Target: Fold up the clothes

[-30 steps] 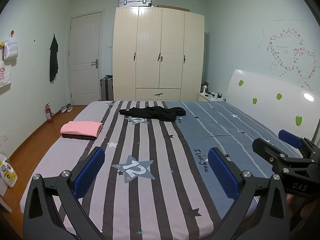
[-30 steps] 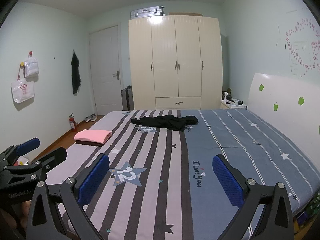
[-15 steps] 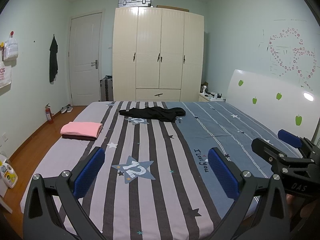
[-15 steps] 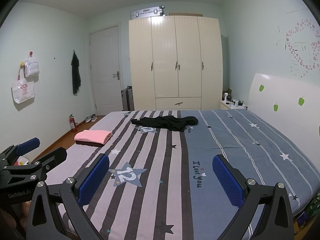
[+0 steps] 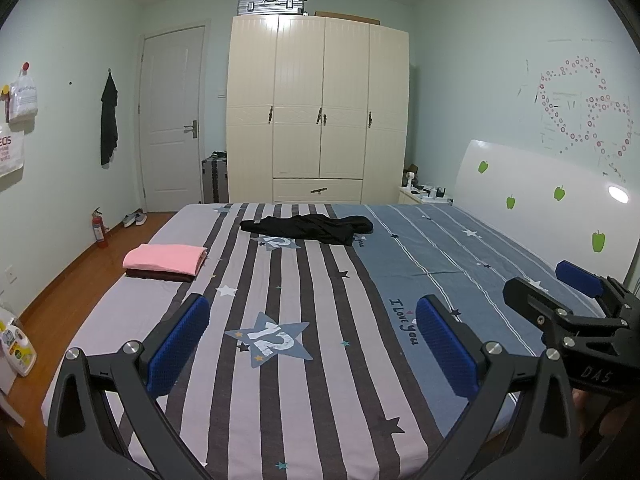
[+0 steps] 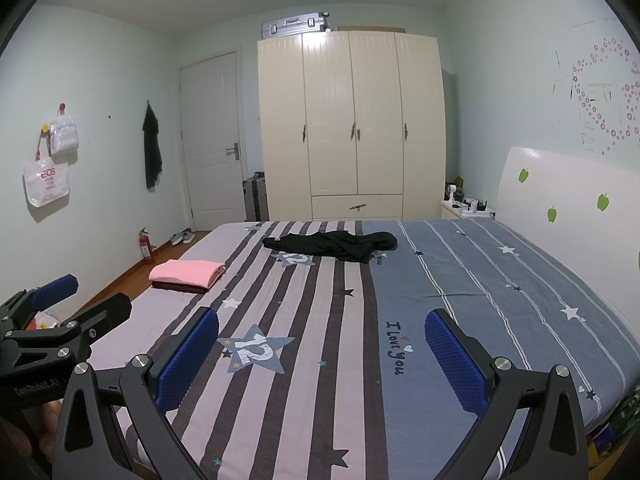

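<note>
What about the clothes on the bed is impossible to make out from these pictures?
- Black garment: both views, crumpled and far off, so its type is unclear.
- Dark item under the pink folded garment: mostly covered, only an edge shows.
- Wall-hung dark garment: too small to identify.

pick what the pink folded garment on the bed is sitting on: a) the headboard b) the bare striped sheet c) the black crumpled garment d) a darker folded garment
d: the pink folded garment lies on top of a darker folded garment whose edge shows beneath it, near the left edge of the bed, well apart from the black crumpled garment.
</note>
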`<state>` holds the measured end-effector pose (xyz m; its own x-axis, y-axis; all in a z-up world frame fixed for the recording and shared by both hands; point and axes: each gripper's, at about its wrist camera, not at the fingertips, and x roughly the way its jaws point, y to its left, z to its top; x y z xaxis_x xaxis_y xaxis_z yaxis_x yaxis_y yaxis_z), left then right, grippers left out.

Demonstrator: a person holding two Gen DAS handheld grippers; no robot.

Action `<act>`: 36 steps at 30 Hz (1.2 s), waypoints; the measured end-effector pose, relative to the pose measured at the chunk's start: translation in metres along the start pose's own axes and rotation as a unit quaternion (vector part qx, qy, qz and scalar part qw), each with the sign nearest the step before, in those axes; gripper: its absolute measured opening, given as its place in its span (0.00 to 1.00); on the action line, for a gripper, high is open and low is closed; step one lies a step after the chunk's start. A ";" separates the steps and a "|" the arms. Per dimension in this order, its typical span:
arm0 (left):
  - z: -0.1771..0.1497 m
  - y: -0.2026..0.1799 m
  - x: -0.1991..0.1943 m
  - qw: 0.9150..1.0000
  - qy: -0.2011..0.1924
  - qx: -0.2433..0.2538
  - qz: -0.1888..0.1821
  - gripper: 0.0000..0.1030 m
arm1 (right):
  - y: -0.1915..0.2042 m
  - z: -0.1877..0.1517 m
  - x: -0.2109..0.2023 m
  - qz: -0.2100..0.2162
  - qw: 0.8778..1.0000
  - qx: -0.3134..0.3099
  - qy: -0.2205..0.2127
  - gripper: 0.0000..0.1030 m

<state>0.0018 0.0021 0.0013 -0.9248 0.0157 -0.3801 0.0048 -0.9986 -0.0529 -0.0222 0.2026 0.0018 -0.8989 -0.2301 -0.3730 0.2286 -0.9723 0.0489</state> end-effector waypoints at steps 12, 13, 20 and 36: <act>-0.001 -0.001 -0.002 1.000 -0.002 0.001 -0.001 0.99 | 0.000 0.001 -0.001 0.001 1.000 0.001 0.000 0.99; -0.001 -0.001 -0.002 1.000 -0.002 0.001 -0.001 0.99 | 0.000 0.000 0.000 0.001 1.000 0.001 0.000 0.99; -0.001 -0.002 -0.002 1.000 -0.002 0.002 -0.001 0.99 | 0.000 0.001 0.000 0.001 1.000 0.003 0.001 0.99; 0.001 -0.001 -0.006 1.000 -0.003 0.003 -0.001 0.99 | 0.000 0.002 -0.001 0.001 1.000 0.002 0.000 0.99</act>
<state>0.0067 0.0034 0.0041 -0.9274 0.0171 -0.3736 0.0007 -0.9989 -0.0474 -0.0225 0.2028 0.0042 -0.8983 -0.2328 -0.3726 0.2293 -0.9718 0.0544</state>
